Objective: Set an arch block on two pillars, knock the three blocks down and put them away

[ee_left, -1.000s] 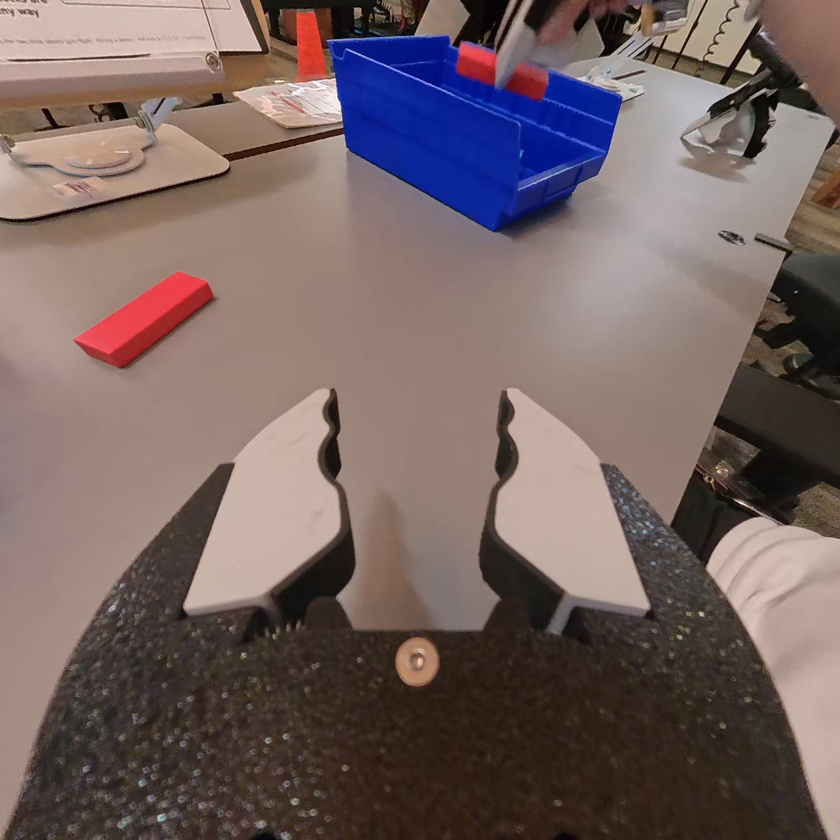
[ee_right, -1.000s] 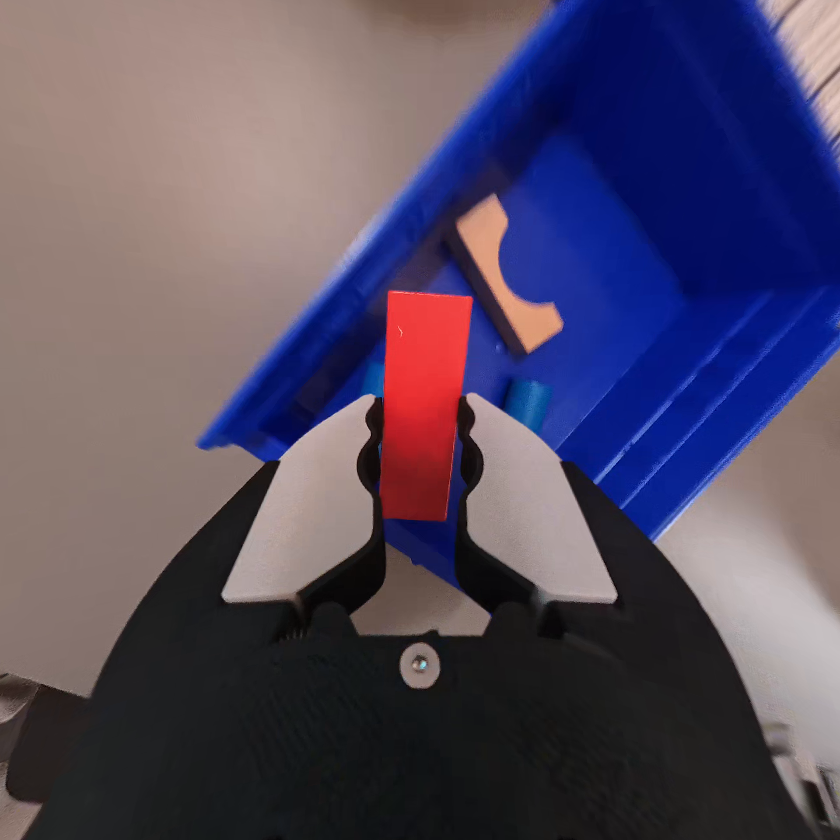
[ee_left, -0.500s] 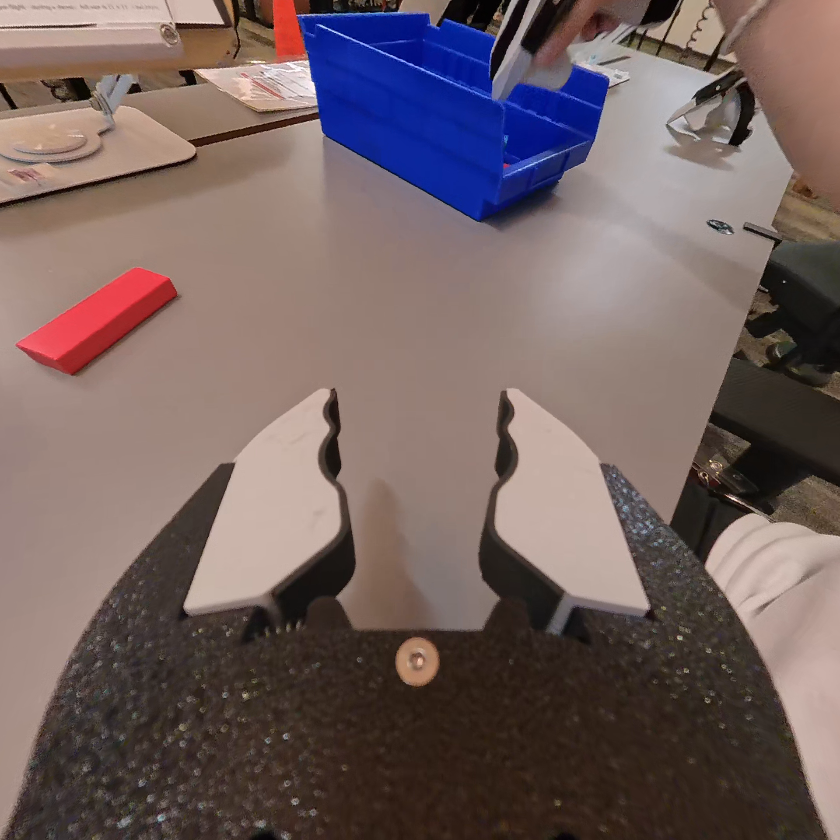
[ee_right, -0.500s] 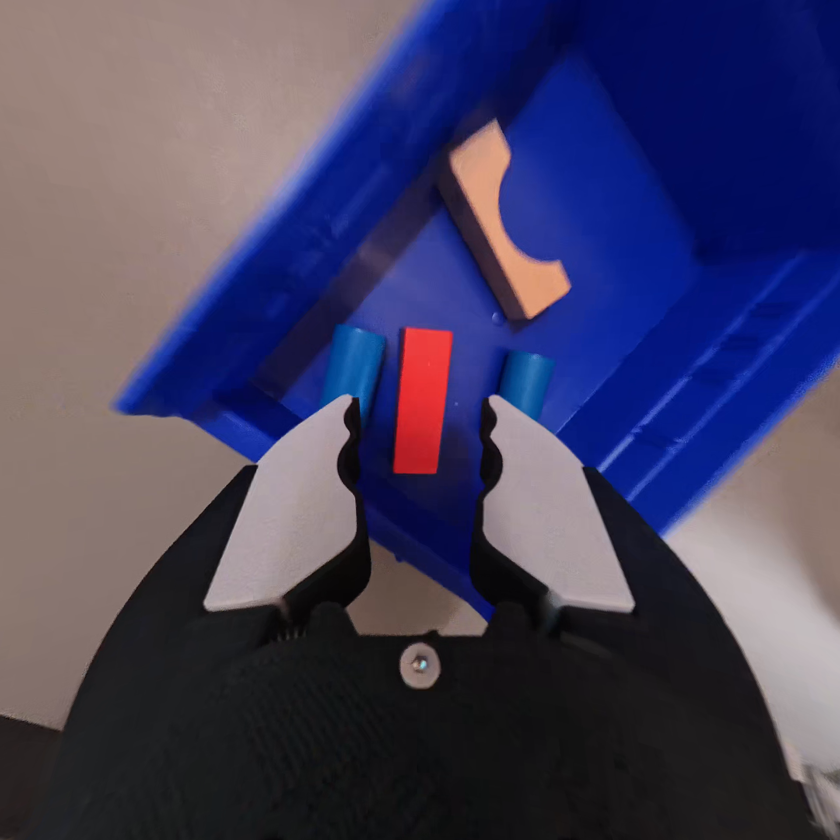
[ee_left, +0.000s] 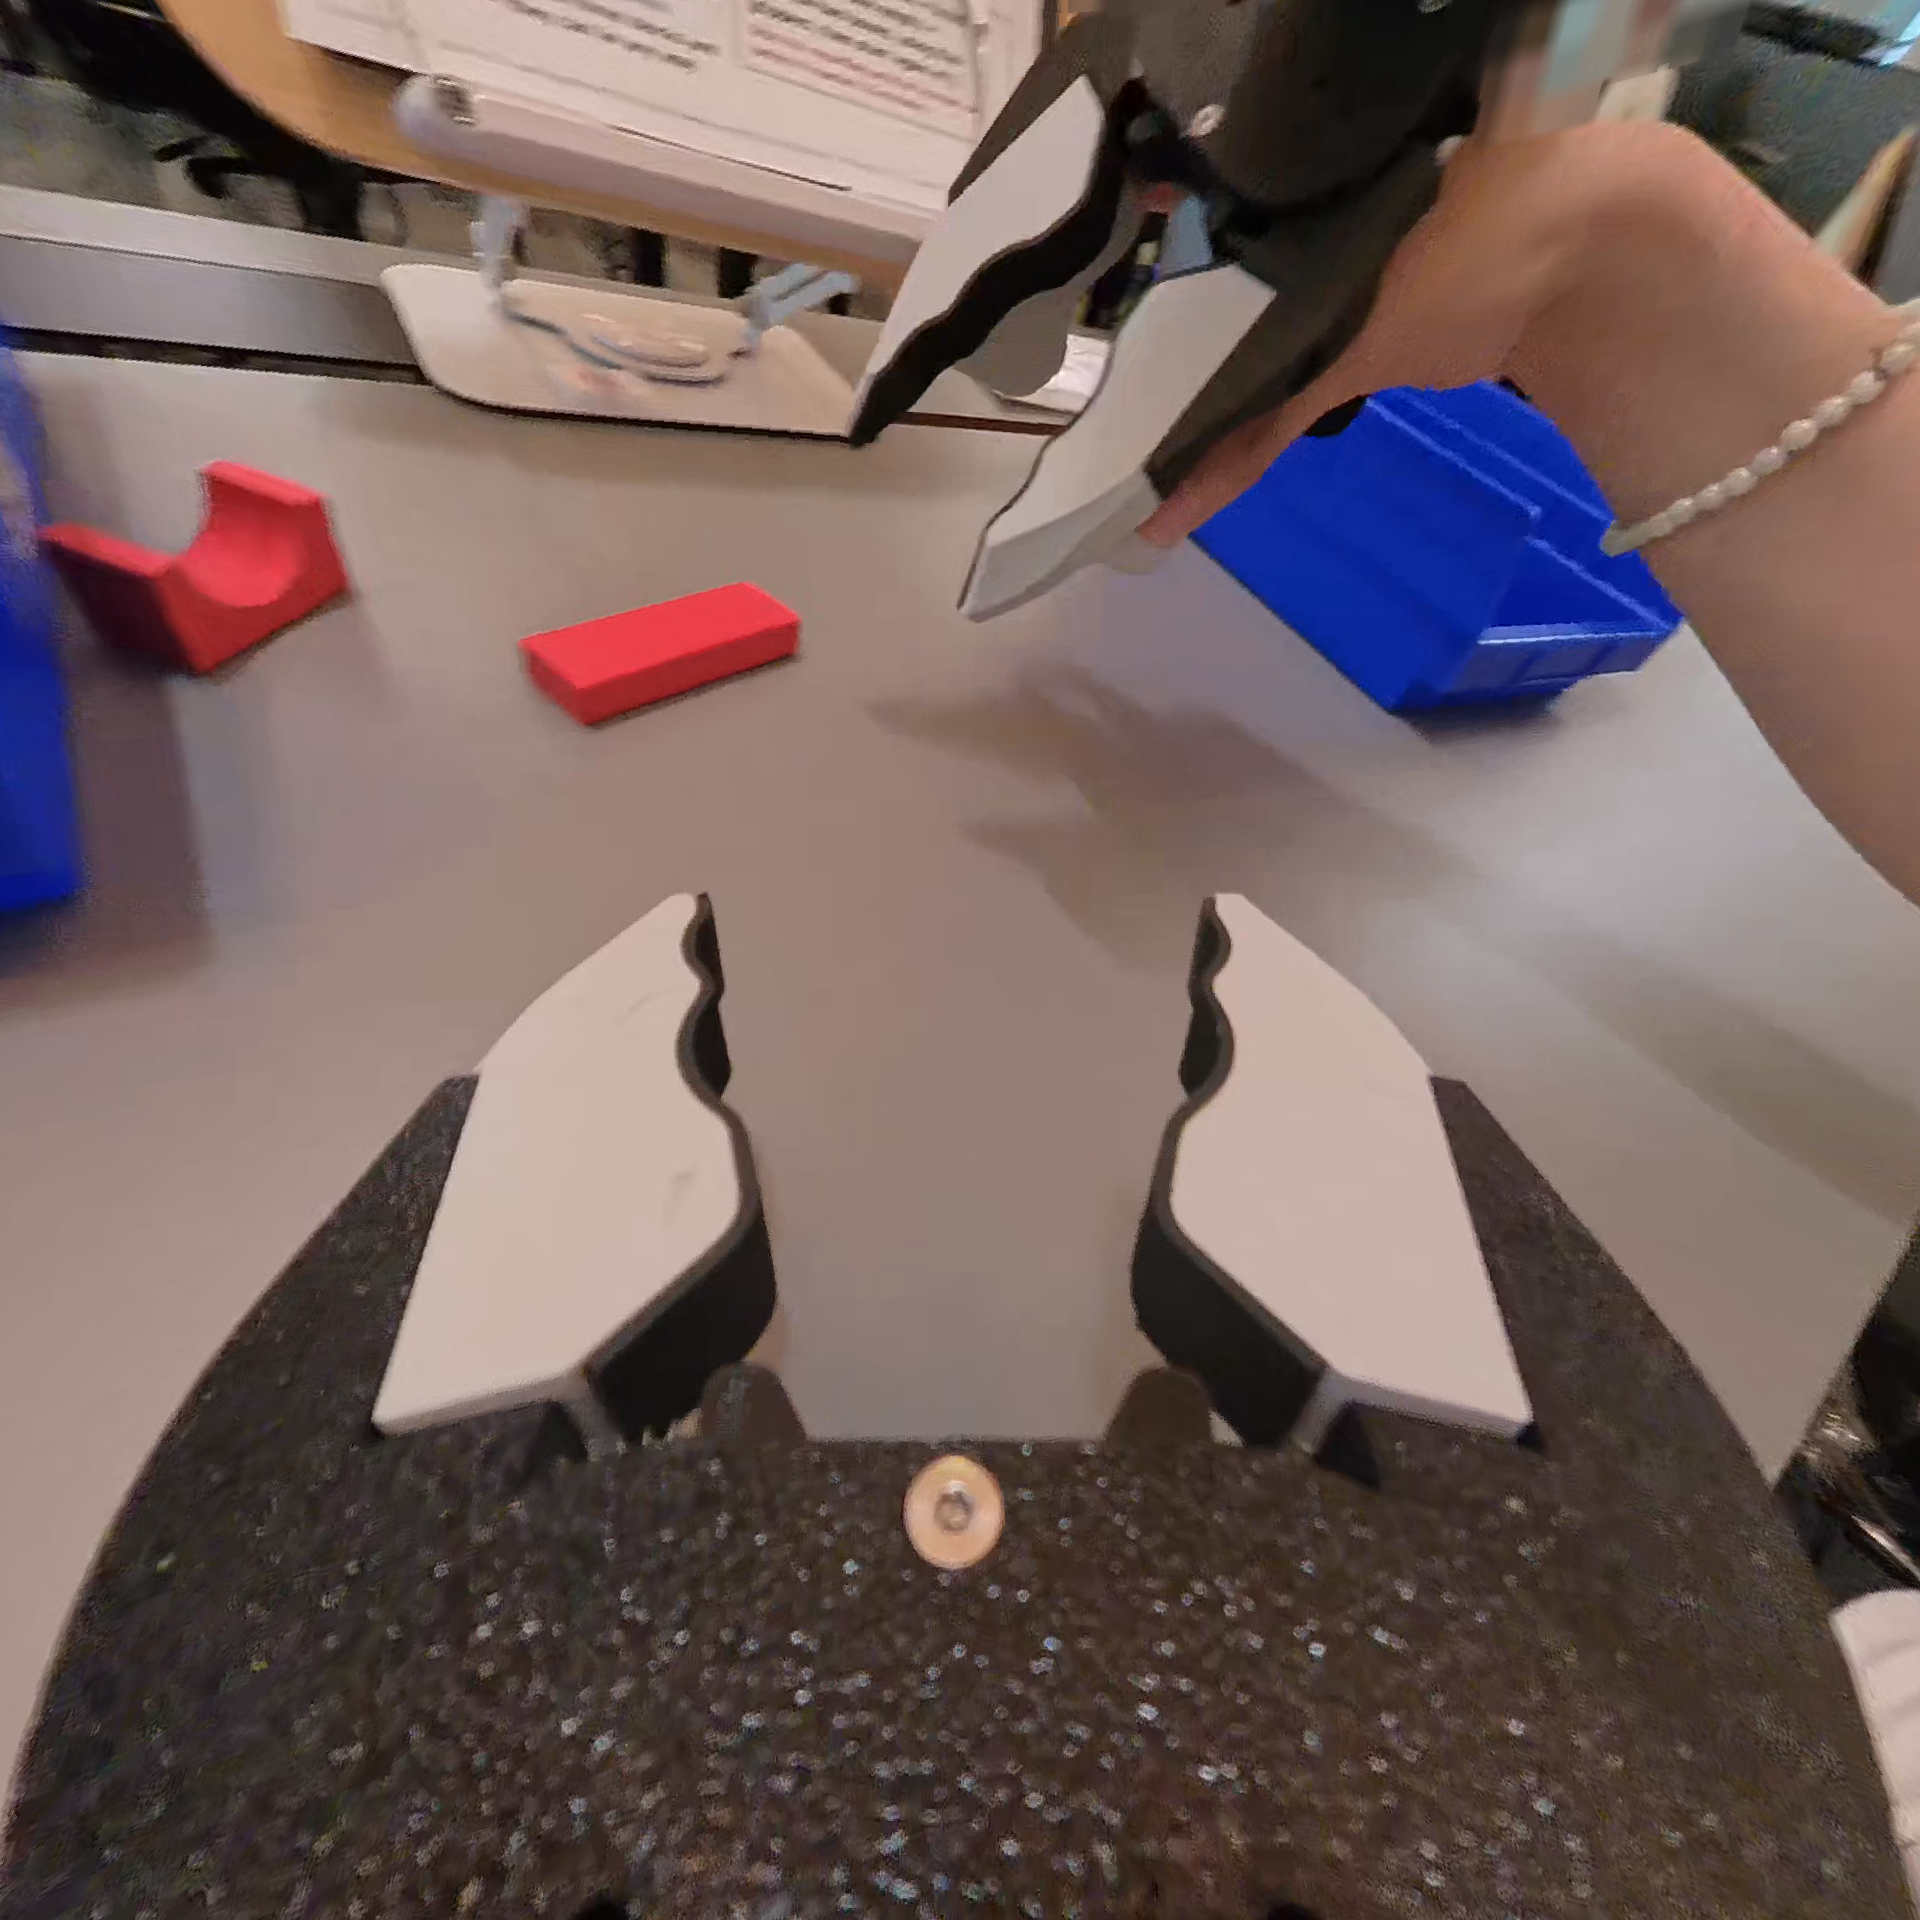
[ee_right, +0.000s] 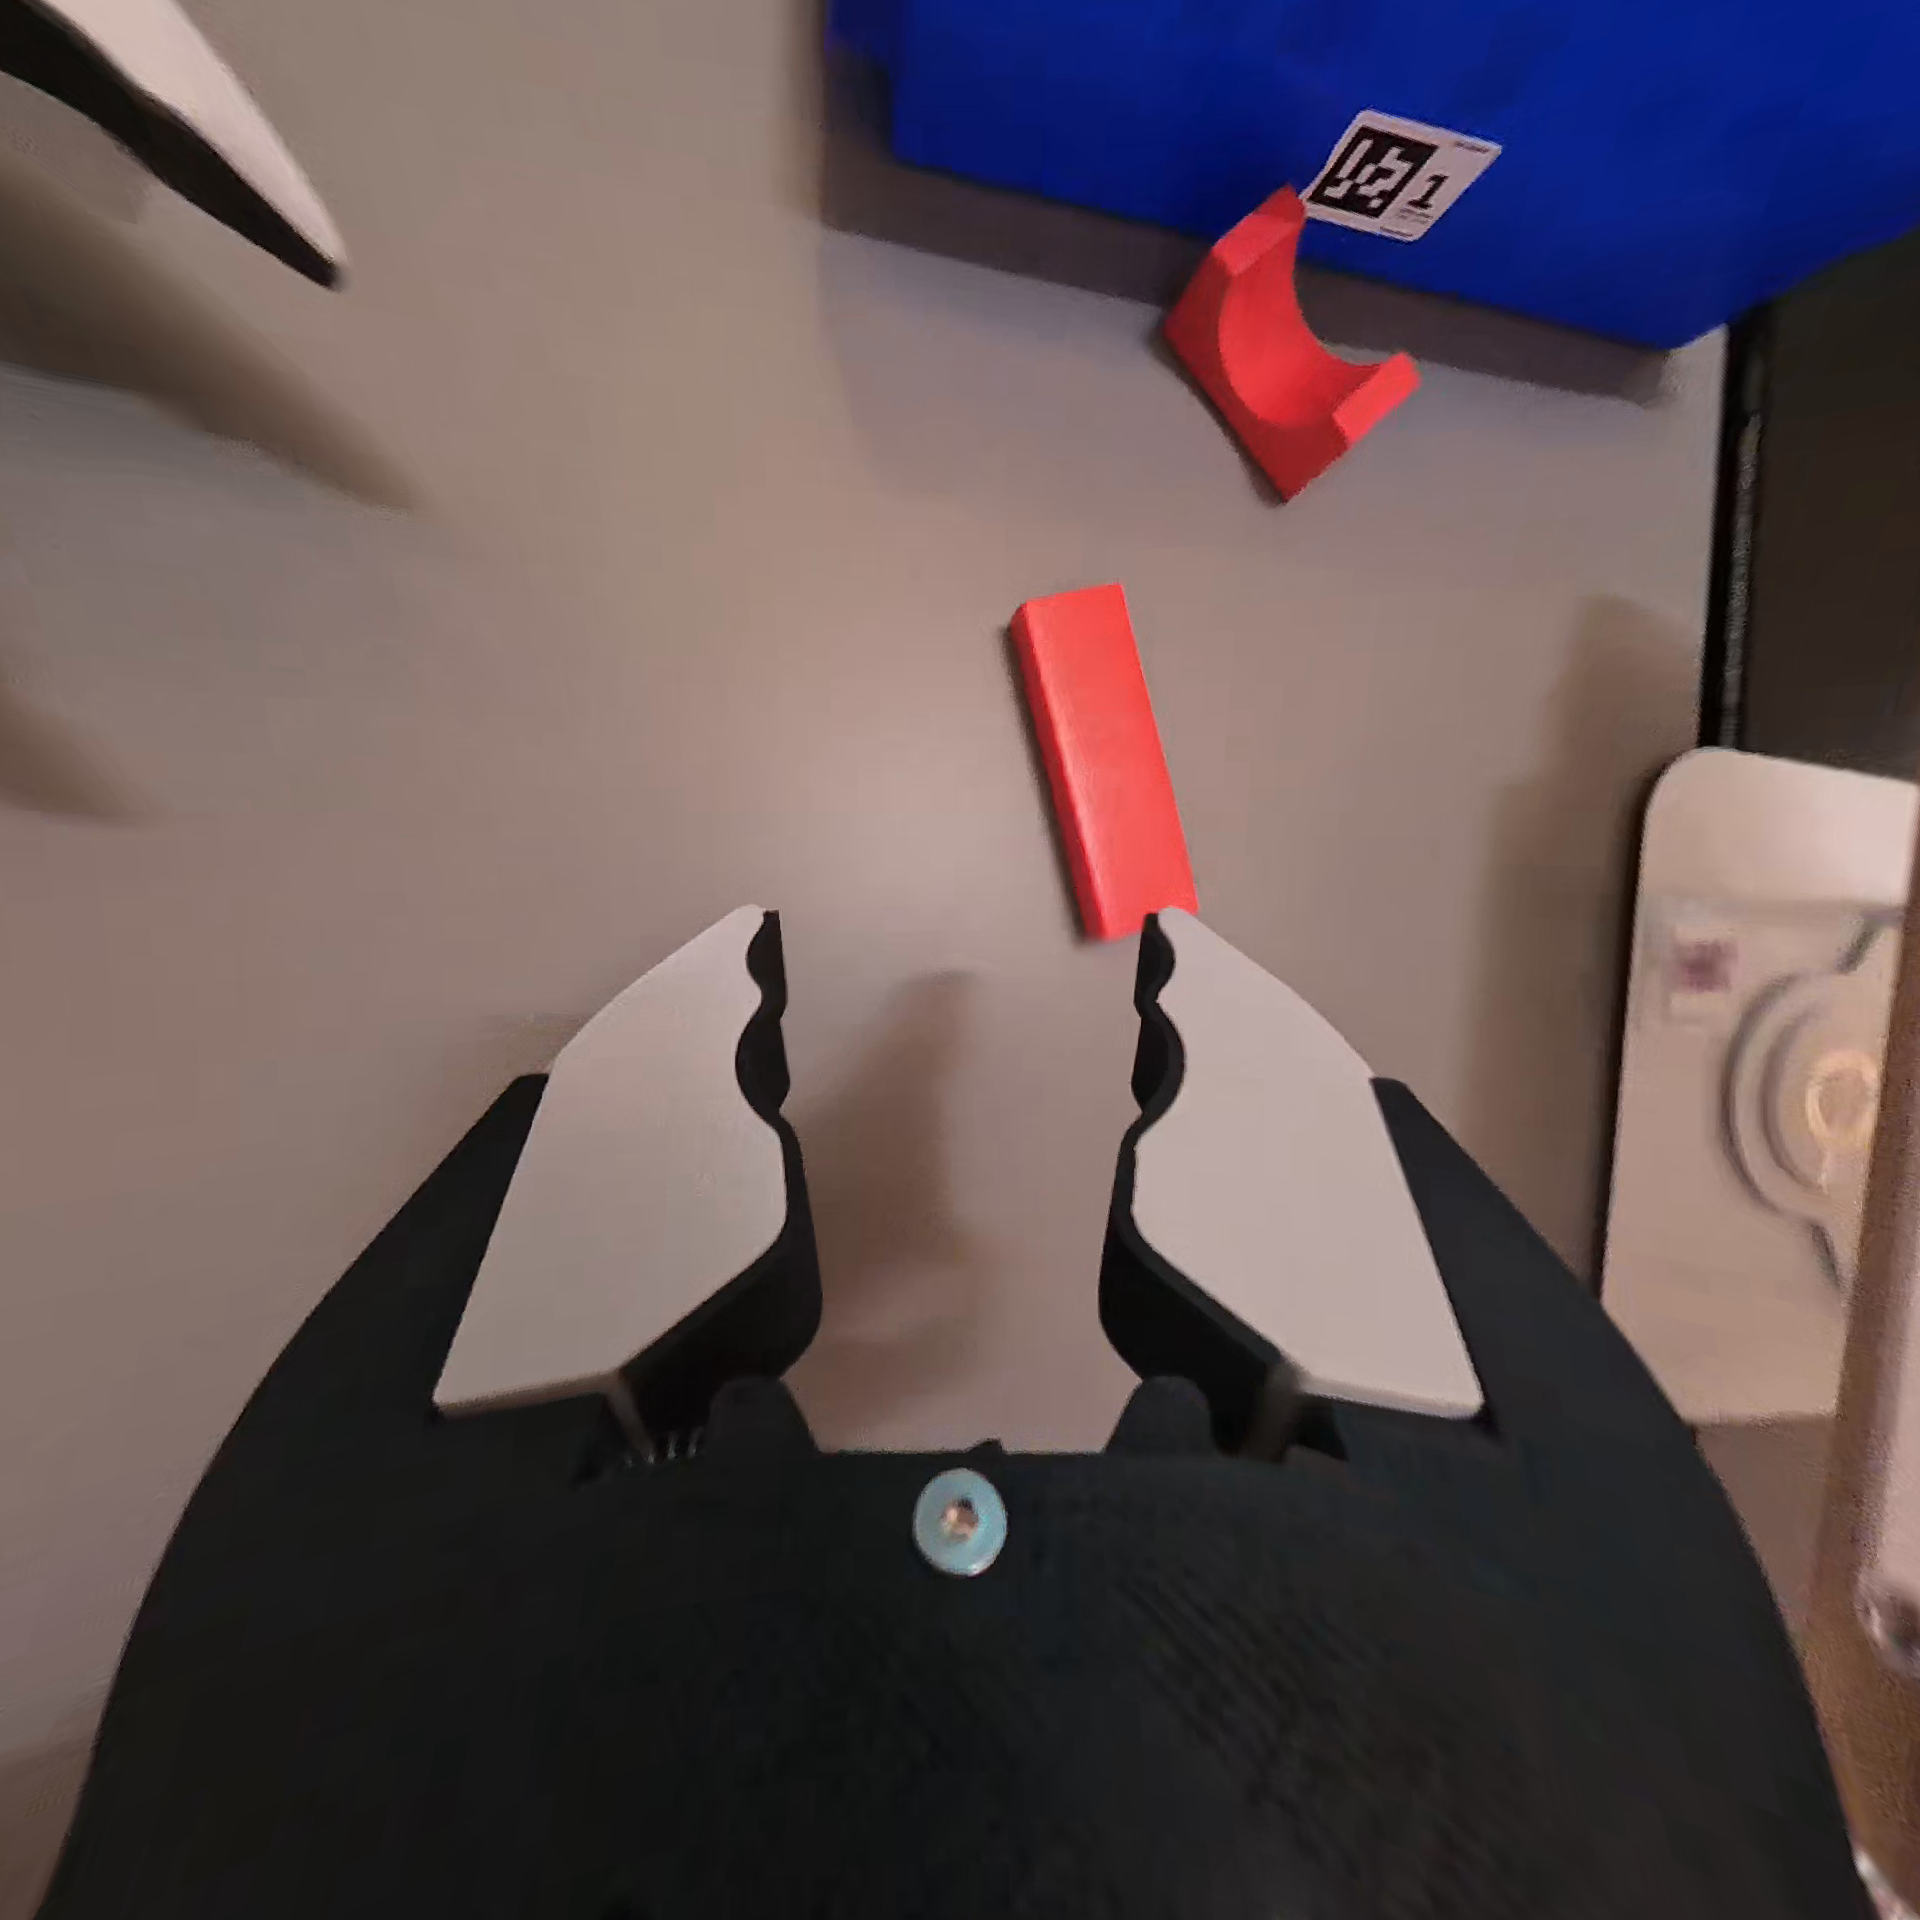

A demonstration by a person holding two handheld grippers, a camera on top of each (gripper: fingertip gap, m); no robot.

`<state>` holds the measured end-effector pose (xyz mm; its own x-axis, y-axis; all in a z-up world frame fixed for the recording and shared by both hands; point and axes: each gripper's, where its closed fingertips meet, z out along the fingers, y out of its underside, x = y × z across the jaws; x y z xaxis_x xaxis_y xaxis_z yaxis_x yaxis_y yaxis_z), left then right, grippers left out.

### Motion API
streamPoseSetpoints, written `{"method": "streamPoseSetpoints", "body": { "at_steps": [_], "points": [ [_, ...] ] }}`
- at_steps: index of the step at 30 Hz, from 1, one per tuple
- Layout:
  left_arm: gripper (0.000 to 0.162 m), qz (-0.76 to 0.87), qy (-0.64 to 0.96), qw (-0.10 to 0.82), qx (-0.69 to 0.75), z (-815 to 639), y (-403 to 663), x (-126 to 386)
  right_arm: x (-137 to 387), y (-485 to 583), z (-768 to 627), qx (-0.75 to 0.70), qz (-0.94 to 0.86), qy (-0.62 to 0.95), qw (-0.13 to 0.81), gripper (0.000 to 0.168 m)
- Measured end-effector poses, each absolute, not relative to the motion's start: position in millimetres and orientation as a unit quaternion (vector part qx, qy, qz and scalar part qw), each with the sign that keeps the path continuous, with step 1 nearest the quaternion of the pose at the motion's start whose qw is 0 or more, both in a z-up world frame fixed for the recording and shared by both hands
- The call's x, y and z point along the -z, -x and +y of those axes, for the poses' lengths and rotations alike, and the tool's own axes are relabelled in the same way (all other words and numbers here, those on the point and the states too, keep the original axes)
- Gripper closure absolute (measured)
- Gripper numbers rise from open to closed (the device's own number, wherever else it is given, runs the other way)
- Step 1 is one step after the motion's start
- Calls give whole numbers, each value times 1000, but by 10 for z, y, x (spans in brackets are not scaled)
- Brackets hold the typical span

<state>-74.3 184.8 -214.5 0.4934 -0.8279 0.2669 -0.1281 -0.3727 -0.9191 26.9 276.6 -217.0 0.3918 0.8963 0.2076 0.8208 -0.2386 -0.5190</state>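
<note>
Right wrist view: right gripper [ee_right: 956, 925] empty, jaws spread wide, hovering over grey worktop [ee_right: 582, 644]. A second ago it held a flat red block above the blue bin [ee_left: 1434, 540]; half a second ago the jaws had parted and that block lay in the bin between two blue cylinders. Now the gripper has swung away and faces a second flat red block [ee_right: 1103, 758], lying on the worktop just beyond its right fingertip, not touching as far as can be told.

Block's long axis runs nearly straight away from the right gripper, far end leaning slightly left. In the left wrist view the block [ee_left: 660, 649] lies crosswise, right end a little farther off.

Red arch block [ee_right: 1283, 343] sits beyond, against another blue bin [ee_right: 1143, 94] bearing a printed marker.

Left gripper [ee_left: 954, 904] low over the worktop, jaws wide, holding nothing.
</note>
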Motion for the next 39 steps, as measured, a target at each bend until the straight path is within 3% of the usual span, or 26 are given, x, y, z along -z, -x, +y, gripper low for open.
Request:
{"method": "streamPoseSetpoints", "body": {
  "at_steps": [12,15,20,26,31,35,39],
  "points": [
    [76,326,764,466,306,1972,1383,2192,2877,-152,3396,-29,-579,799,161,114],
    [76,316,765,463,317,2012,1400,2207,2869,-120,3446,-16,-580,796,173,135],
    [76,324,762,458,322,1995,1342,2214,2832,-277,3238,2,-587,798,138,136],
    [77,343,763,441,324,1919,1250,2293,2169,-1055,2922,45,-514,836,189,136],
    [77,356,758,438,328,1850,1176,2264,1591,-2315,2542,124,-340,904,227,136],
    [77,364,751,437,336,1803,1120,2228,1669,-3395,1943,181,-207,949,151,135],
    [77,373,748,429,343,1744,1064,2228,2107,-3830,1527,123,-120,977,129,135]
  ]
}}
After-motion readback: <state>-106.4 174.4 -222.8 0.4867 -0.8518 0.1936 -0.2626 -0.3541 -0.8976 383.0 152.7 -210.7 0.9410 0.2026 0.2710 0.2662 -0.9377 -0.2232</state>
